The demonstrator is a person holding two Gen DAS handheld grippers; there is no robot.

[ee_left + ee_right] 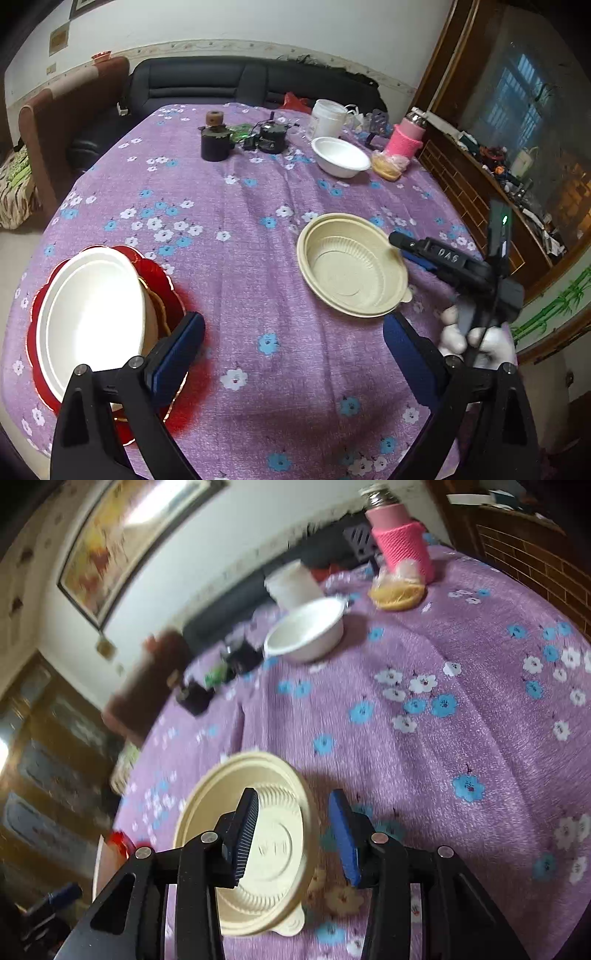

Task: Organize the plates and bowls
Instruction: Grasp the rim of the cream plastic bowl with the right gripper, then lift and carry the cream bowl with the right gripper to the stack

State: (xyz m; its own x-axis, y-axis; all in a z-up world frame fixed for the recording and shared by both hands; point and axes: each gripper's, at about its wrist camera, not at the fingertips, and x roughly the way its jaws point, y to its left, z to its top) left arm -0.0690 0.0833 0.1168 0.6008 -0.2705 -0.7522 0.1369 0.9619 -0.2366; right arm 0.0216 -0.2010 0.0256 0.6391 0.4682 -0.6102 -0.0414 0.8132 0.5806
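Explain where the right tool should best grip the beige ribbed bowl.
Probably the rim of the beige ribbed bowl on the right tool's side, beside the small tab: it sits upright, open side up, so one finger can go inside the thin wall, the other outside.

Beige bowl (352, 266) upright mid-cloth; white bowl (340, 156) beyond (also upright).

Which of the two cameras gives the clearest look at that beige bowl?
The left wrist view: the beige bowl sits whole and sharp on the tablecloth. In the right wrist view the bowl is slightly blurred, and the right gripper straddles its rim, one finger hiding part.
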